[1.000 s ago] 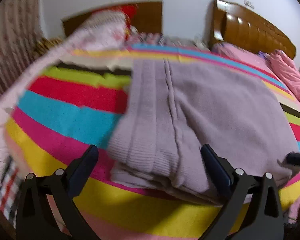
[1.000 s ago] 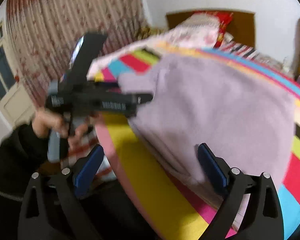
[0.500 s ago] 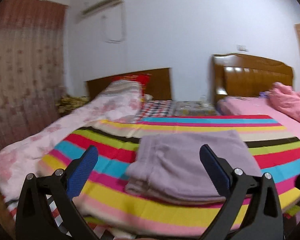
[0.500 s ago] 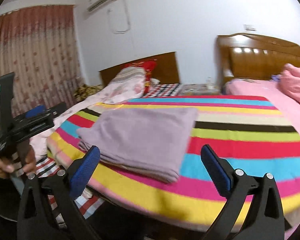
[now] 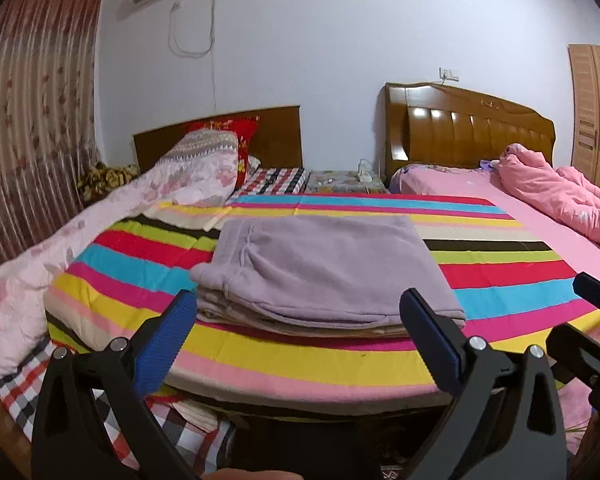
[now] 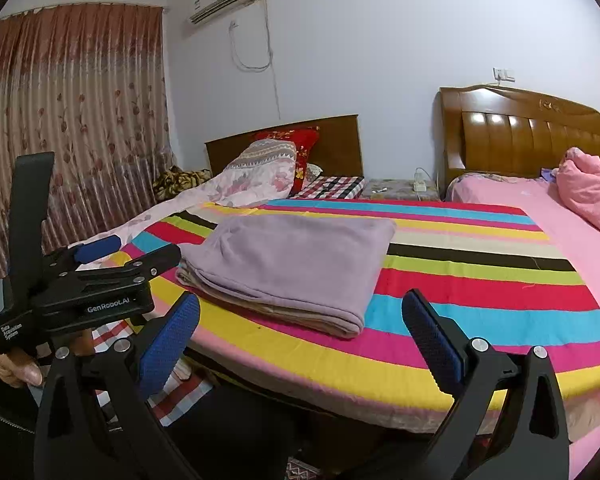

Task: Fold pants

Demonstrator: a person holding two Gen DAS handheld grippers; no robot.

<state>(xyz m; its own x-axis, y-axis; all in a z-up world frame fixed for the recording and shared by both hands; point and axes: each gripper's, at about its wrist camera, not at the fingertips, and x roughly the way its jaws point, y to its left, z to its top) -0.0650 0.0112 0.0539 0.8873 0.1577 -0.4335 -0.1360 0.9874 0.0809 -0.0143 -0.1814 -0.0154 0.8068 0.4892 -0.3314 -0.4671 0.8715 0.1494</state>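
Note:
The lilac fleece pants point(image 5: 320, 268) lie folded in a flat rectangular stack on the striped bedspread point(image 5: 500, 276), also in the right wrist view point(image 6: 292, 264). My left gripper point(image 5: 300, 324) is open and empty, held back from the bed's near edge in front of the stack. It also shows from the side at the left of the right wrist view point(image 6: 128, 252). My right gripper point(image 6: 304, 328) is open and empty, back from the bed edge, to the right of the stack.
A floral quilt point(image 5: 100, 224) and pillows lie along the bed's left side. A second bed with pink bedding point(image 5: 560, 200) stands to the right. A bedside table point(image 5: 340, 180) sits between the headboards. A curtain point(image 6: 60, 120) hangs at left.
Both grippers have pulled back and up from the pants to beyond the bed's edge. The pants stay folded on the bedspread.

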